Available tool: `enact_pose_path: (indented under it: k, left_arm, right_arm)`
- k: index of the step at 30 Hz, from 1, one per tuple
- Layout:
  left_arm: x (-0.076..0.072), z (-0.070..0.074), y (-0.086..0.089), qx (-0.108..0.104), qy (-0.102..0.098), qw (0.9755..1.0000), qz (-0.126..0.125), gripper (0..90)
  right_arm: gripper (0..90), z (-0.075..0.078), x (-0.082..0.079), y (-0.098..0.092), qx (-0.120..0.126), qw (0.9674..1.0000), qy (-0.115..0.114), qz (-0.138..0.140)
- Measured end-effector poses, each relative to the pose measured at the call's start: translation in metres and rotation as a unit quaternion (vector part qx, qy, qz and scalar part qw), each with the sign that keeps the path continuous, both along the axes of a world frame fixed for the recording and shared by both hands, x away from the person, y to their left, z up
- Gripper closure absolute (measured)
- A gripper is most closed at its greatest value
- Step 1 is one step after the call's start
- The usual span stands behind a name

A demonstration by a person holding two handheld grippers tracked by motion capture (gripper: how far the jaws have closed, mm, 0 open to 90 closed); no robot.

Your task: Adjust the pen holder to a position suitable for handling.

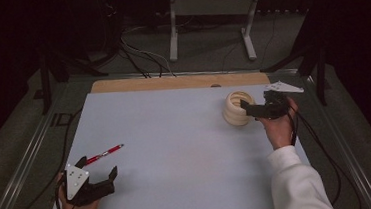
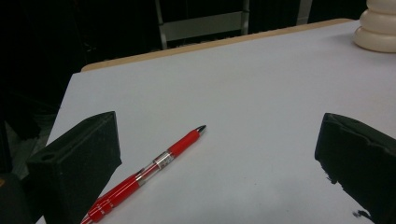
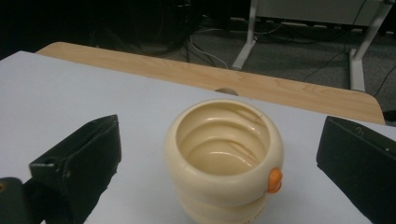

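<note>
Here, a red pen lies on the bench just beyond the open left claw, tip pointing away to the right. The open right claw brackets a cream ribbed cup, far right.

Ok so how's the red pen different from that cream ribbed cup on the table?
The red pen is slim and lies flat, near the left gripper; the cream cup is squat and stands upright, by the right gripper. The pen is red with a clear midsection; the cup is cream with a small orange spot. Both rest on the white table, ungripped.
</note>
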State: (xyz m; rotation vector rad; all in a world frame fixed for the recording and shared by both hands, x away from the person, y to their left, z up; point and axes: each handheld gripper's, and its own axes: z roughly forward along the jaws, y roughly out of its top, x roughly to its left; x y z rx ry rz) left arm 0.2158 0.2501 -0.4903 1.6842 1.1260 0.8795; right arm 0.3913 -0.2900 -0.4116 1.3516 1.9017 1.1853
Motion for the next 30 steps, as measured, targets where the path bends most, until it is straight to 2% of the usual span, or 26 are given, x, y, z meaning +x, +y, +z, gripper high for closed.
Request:
enact_pose_path:
  k: [6, 7, 12, 15, 16, 17, 23, 24, 25, 30]
  left_arm:
    - [0.000, 0.000, 0.000, 0.000, 0.000, 1.0000, 0.001, 0.8]
    - [0.000, 0.000, 0.000, 0.000, 0.001, 1.0000, 0.001, 0.8]
    - [0.000, 0.000, 0.000, 0.001, 0.001, 1.0000, 0.000, 0.8]
    - [0.000, 0.000, 0.000, 0.000, 0.001, 1.0000, 0.000, 0.8]
    - [0.000, 0.000, 0.000, 0.000, 0.001, 1.0000, 0.000, 0.8]
    - [0.000, 0.000, 0.000, 0.000, 0.001, 1.0000, 0.000, 0.8]
    - [0.000, -0.001, 0.000, -0.001, 0.001, 1.0000, 0.000, 0.8]
    - [0.000, -0.001, 0.000, -0.001, 0.001, 1.0000, -0.001, 0.8]
    - [0.000, -0.001, 0.000, -0.001, 0.001, 1.0000, -0.001, 0.8]
    - [0.000, 0.000, 0.000, -0.002, 0.000, 1.0000, -0.001, 0.8]
  right_arm:
    - [0.5, 0.003, 0.013, -0.001, 0.000, 0.9999, 0.009, -0.011]
    - [0.5, 0.003, 0.019, -0.003, 0.001, 0.9996, 0.022, -0.015]
    - [5.8, -0.002, 0.031, -0.006, 0.006, 0.9987, 0.044, -0.025]
    - [9.5, -0.013, 0.042, -0.008, 0.006, 0.9972, 0.066, -0.035]
    - [9.5, -0.013, 0.042, -0.008, 0.006, 0.9972, 0.066, -0.035]
    - [14.0, -0.018, 0.045, -0.010, 0.009, 0.9964, 0.074, -0.040]
    - [20.1, -0.027, 0.052, -0.011, 0.008, 0.9948, 0.085, -0.056]
    - [31.8, -0.032, 0.056, -0.012, 0.010, 0.9928, 0.099, -0.067]
    - [36.5, -0.035, 0.057, -0.013, 0.013, 0.9918, 0.107, -0.069]
    - [52.1, -0.045, 0.065, -0.013, 0.002, 0.9875, 0.136, -0.080]
